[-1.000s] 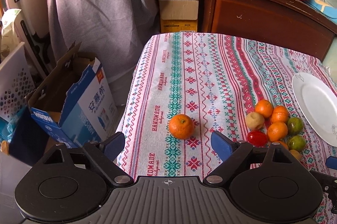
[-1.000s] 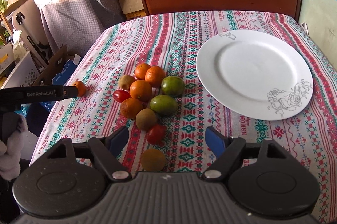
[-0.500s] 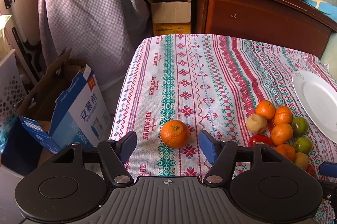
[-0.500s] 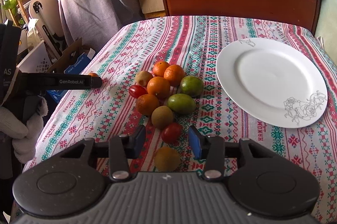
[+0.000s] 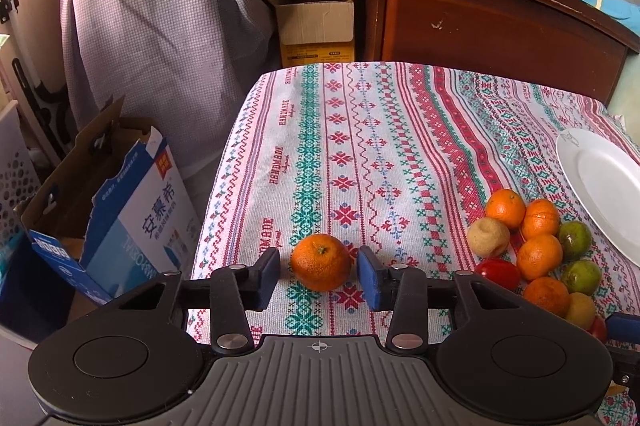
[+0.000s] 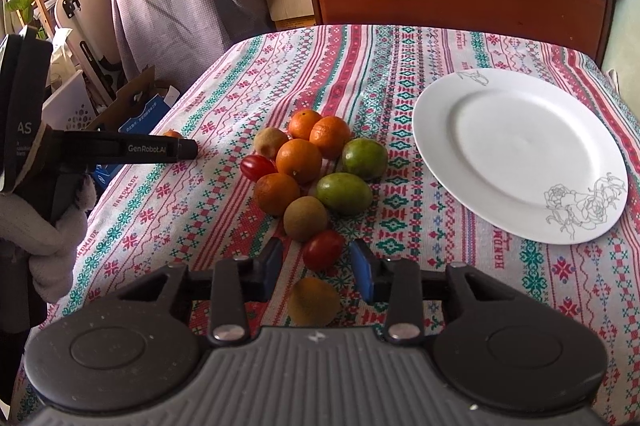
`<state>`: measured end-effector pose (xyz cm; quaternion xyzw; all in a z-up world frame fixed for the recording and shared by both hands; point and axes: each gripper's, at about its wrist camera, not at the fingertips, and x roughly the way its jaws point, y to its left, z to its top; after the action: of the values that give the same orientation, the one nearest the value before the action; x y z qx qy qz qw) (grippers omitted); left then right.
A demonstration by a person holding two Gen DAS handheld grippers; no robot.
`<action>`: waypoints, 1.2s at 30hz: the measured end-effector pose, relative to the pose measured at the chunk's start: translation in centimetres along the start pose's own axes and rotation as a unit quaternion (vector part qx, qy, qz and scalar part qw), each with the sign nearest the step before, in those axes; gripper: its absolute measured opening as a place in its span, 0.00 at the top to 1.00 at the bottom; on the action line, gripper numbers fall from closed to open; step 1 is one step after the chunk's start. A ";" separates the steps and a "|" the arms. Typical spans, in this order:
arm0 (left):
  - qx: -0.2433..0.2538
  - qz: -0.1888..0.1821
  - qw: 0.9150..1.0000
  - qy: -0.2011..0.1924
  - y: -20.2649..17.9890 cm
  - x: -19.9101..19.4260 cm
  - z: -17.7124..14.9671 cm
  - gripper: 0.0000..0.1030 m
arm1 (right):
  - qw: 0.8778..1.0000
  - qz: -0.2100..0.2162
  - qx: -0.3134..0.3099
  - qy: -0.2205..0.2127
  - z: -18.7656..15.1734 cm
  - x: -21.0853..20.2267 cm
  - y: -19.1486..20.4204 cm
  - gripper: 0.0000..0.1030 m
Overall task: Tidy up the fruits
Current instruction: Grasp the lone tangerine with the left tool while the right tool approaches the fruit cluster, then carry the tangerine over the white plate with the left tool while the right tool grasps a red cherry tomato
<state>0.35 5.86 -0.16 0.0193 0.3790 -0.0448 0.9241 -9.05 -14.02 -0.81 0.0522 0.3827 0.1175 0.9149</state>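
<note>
Orange and alone near the cloth's edge, the round dimpled mandarin (image 5: 321, 261) sits between the blue padded fingers of the left gripper (image 5: 318, 280), which are closing but show gaps either side. The right gripper (image 6: 316, 266) is likewise closing around the small red cherry tomato (image 6: 322, 249), not yet pinching it. Both probably aim for the empty white china plate (image 6: 516, 150), beside the heaped fruit pile (image 6: 316, 166).
</note>
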 end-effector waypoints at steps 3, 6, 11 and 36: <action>-0.001 -0.011 1.000 -0.001 0.0 -0.1 0.0 0.73 | 1.000 0.002 0.003 0.000 0.0 0.1 -0.2 0.71; -0.001 -0.018 1.000 -0.004 -0.1 -0.2 -0.1 0.73 | 1.000 0.002 0.005 0.000 0.0 0.1 -0.3 0.75; -0.004 -0.030 1.000 -0.003 -0.5 -0.5 -0.1 0.73 | 1.000 0.003 0.012 -0.001 0.1 0.0 -0.5 0.80; 0.011 -0.139 0.989 -0.047 -7.5 -4.6 2.1 0.73 | 0.996 -0.041 0.056 -0.060 1.2 -2.9 -4.3 0.80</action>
<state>-2.17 -1.45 4.61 -0.0253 0.3338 -0.1777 0.9254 -9.40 -18.92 1.27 0.0945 0.3345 0.0551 0.9360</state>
